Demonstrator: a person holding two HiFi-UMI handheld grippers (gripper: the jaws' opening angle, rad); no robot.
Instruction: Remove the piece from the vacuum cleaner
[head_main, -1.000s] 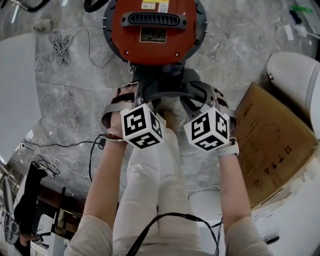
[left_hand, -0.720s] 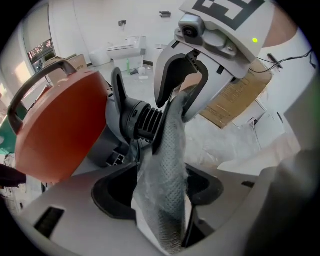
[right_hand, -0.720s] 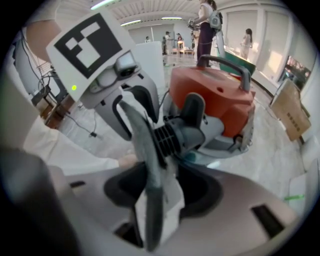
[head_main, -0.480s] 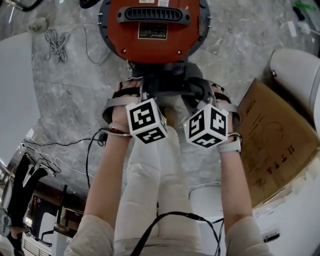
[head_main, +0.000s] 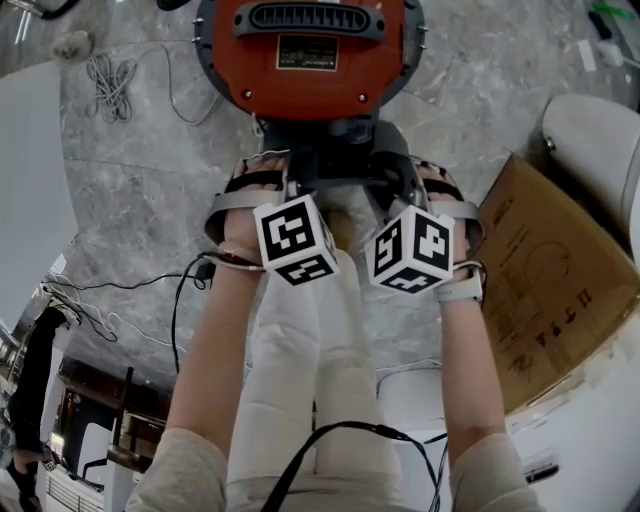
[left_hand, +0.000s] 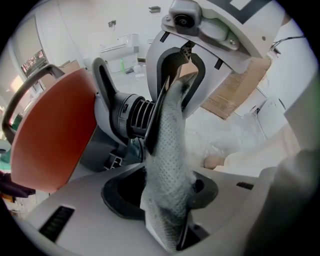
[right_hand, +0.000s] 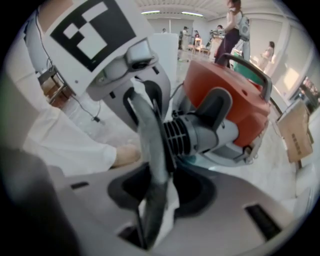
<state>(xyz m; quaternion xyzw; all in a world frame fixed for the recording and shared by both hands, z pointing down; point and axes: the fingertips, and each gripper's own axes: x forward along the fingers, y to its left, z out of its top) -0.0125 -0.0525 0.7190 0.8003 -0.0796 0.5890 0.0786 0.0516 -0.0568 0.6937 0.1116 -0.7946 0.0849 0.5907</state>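
The jaws of the left gripper (left_hand: 165, 215) have just been closing, and a grey dotted fabric piece (left_hand: 170, 135) is pinched between them. The same is seen at the right gripper (right_hand: 152, 210), whose jaws have also just been closing on that piece from the opposite edge. The piece is thus clamped from two sides and stretched between the tools. It is seated against the ribbed grey port (left_hand: 135, 117) of the orange vacuum cleaner (head_main: 310, 60), with its dark rim touching the ribs.

The grasp is judged to be made, but the removal itself is not yet done (no gap is seen between rim and port). What is left is for the piece to be drawn off the port and carried clear.

Both tools are pointed steeply down at the floor, side by side, just below the vacuum cleaner. The left hand (head_main: 250, 205) and right hand (head_main: 440, 200) are held level with each other, forearms nearly parallel, marker cubes turned up toward the head.
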